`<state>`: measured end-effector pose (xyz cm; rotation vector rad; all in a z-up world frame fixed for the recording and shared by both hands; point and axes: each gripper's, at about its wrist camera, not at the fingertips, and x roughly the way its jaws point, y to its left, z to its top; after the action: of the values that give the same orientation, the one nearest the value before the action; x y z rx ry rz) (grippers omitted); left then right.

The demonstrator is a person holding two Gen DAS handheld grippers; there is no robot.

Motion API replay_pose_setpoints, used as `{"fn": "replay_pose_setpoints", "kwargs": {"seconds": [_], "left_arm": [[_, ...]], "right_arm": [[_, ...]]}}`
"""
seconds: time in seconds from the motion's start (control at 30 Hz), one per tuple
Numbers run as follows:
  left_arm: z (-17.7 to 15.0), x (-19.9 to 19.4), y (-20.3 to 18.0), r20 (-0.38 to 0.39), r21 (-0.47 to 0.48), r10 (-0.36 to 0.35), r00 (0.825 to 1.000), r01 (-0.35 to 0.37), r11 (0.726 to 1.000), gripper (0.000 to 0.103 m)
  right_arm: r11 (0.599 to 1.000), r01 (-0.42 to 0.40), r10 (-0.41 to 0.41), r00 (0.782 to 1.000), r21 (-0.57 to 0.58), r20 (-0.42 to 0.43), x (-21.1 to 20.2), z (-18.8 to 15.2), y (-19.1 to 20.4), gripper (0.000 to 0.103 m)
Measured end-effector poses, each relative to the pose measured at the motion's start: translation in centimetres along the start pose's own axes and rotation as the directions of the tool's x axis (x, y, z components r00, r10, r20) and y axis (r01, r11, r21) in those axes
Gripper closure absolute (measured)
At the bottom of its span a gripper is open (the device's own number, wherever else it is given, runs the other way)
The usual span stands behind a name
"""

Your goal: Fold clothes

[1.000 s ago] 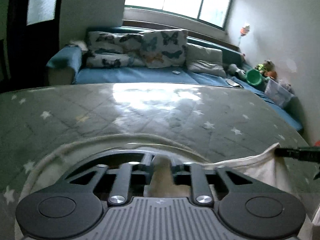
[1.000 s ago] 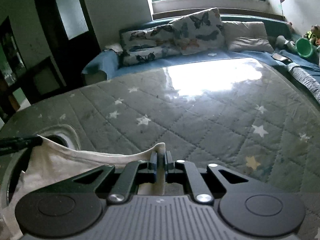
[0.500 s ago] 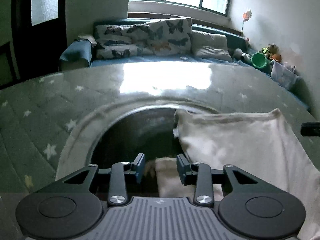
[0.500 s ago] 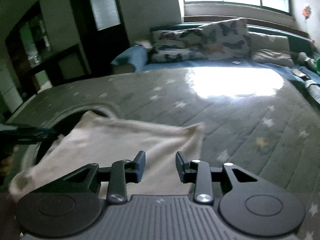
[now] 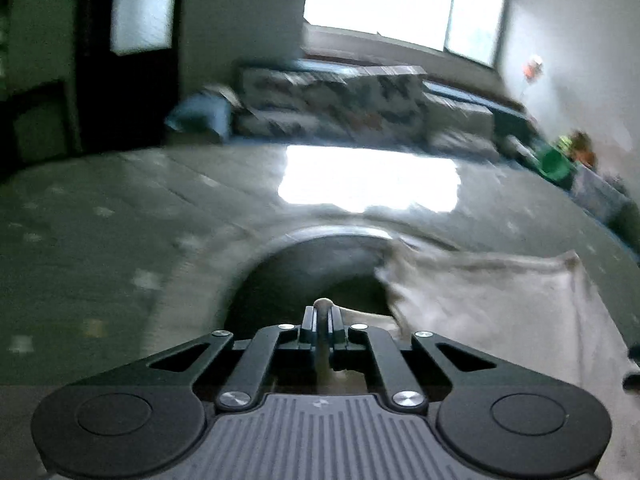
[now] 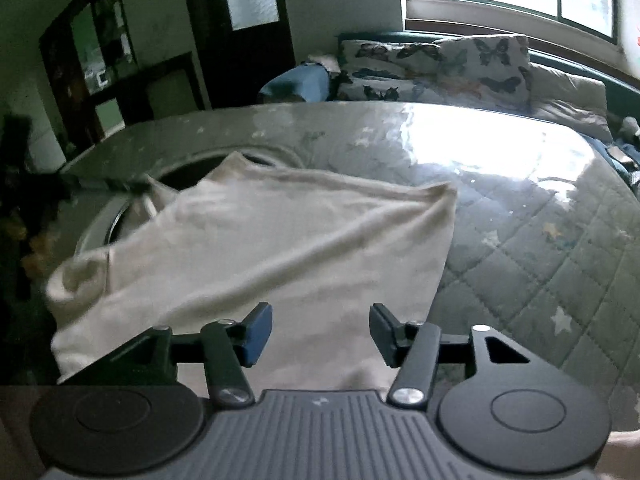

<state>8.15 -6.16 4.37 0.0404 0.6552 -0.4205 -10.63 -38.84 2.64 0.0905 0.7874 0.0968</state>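
Note:
A cream garment lies spread on the grey star-patterned quilt, with its left part draped over a round dark opening. My right gripper hovers over the garment's near edge. Its jaws are opening and nothing is between the pads. In the blurred left wrist view my left gripper is shut on a thin fold of the cream garment at the near side of the round opening. The right wrist view shows the left gripper as a dark bar at the garment's far left corner.
A blue sofa with butterfly cushions runs along the far side under the window. Dark doors and a cabinet stand at the left. A green bucket and toys sit at the far right. Bare quilt stretches to the right of the garment.
My right gripper let go of the garment and its jaws spread wide. The garment dropped and now lies spread on the quilt. My left gripper opened, then shut again on a thin fold.

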Motion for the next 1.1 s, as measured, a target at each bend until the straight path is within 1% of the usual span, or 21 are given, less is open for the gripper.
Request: {"fn": "replay_pose_setpoints", "kwargs": {"seconds": [0.07, 0.13, 0.17, 0.23, 0.3, 0.33, 0.4, 0.47, 0.53, 0.6, 0.63, 0.67, 0.73, 0.83, 0.93, 0.97, 1.03, 1.07, 1.1], "left_arm": [[-0.1, -2.1, 1.0, 0.057, -0.034, 0.054, 0.997, -0.052, 0.998, 0.098], [-0.3, -4.5, 2.1, 0.112, -0.075, 0.116, 0.987, -0.108, 0.991, 0.098], [-0.6, -5.9, 2.6, 0.145, -0.098, 0.152, 0.978, -0.139, 0.986, 0.098], [-1.2, -8.2, 3.5, 0.188, -0.143, 0.217, 0.958, -0.191, 0.971, 0.098], [-2.1, -10.6, 4.4, 0.225, -0.192, 0.288, 0.931, -0.247, 0.950, 0.098], [-2.7, -11.4, 4.7, 0.237, -0.207, 0.313, 0.920, -0.266, 0.941, 0.098], [-4.1, -12.2, 5.4, 0.250, -0.209, 0.354, 0.901, -0.307, 0.929, 0.098], [-5.1, -11.6, 6.3, 0.225, -0.197, 0.371, 0.901, -0.331, 0.923, 0.097], [-5.9, -10.4, 7.7, 0.171, -0.213, 0.365, 0.915, -0.327, 0.921, 0.097], [-6.3, -9.4, 9.4, 0.109, -0.269, 0.355, 0.929, -0.316, 0.910, 0.097], [-6.5, -9.1, 10.0, 0.097, -0.290, 0.339, 0.936, -0.300, 0.909, 0.097], [-6.6, -9.0, 10.4, 0.095, -0.300, 0.333, 0.938, -0.292, 0.908, 0.097], [-6.7, -8.7, 10.9, 0.080, -0.297, 0.345, 0.935, -0.308, 0.904, 0.097], [-7.0, -8.2, 11.3, 0.055, -0.295, 0.346, 0.937, -0.316, 0.902, 0.097], [-7.2, -7.6, 11.2, 0.042, -0.288, 0.354, 0.934, -0.328, 0.900, 0.097], [-7.2, -7.5, 11.3, 0.039, -0.292, 0.354, 0.935, -0.328, 0.898, 0.097], [-7.2, -7.5, 11.5, 0.033, -0.300, 0.354, 0.935, -0.328, 0.896, 0.097], [-7.2, -7.5, 11.6, 0.035, -0.299, 0.354, 0.935, -0.328, 0.896, 0.097], [-7.1, -7.5, 11.7, 0.034, -0.294, 0.354, 0.935, -0.329, 0.897, 0.097]], "right_arm": [[1.000, 0.010, -0.010, 1.000, -0.020, -0.006, 0.1, -0.7, 0.4, 0.040], [0.999, 0.020, -0.020, 1.000, -0.038, -0.009, 0.2, -1.4, 0.7, 0.039], [0.999, 0.024, -0.024, 1.000, -0.047, -0.005, 0.2, -1.7, 0.9, 0.035], [0.997, 0.032, -0.032, 0.999, -0.067, 0.005, 0.0, -2.2, 1.2, 0.031], [0.995, 0.041, -0.040, 0.999, -0.087, 0.014, -0.1, -2.6, 1.5, 0.030], [0.994, 0.045, -0.044, 0.999, -0.096, 0.019, -0.2, -2.8, 1.7, 0.028], [0.992, 0.051, -0.048, 0.998, -0.113, 0.027, -0.3, -3.1, 2.0, 0.026], [0.991, 0.051, -0.048, 0.998, -0.121, 0.028, -0.3, -3.2, 2.1, 0.024], [0.991, 0.053, -0.050, 0.998, -0.126, 0.028, -0.3, -3.1, 2.2, 0.024], [0.990, 0.052, -0.049, 0.998, -0.128, 0.025, -0.5, -2.8, 2.4, 0.024], [0.990, 0.043, -0.041, 0.999, -0.131, 0.022, -0.8, -2.7, 2.6, 0.024], [0.990, 0.030, -0.028, 0.999, -0.135, 0.019, -1.1, -2.5, 2.9, 0.024], [0.986, -0.017, 0.020, 1.000, -0.166, 0.012, -1.7, -2.1, 4.2, 0.025], [0.969, -0.098, 0.099, 0.995, -0.226, -0.008, -2.2, -1.4, 6.8, 0.027], [0.942, -0.191, 0.186, 0.981, -0.276, -0.048, -1.6, -1.1, 10.0, 0.036], [0.931, -0.211, 0.203, 0.977, -0.296, -0.061, -1.2, -1.2, 11.1, 0.045], [0.908, -0.255, 0.235, 0.967, -0.334, -0.100, -0.5, -1.5, 13.2, 0.050], [0.899, -0.278, 0.252, 0.960, -0.337, -0.121, -0.2, -1.8, 13.8, 0.057], [0.889, -0.302, 0.269, 0.953, -0.344, -0.142, -0.1, -2.2, 14.5, 0.059]]}}
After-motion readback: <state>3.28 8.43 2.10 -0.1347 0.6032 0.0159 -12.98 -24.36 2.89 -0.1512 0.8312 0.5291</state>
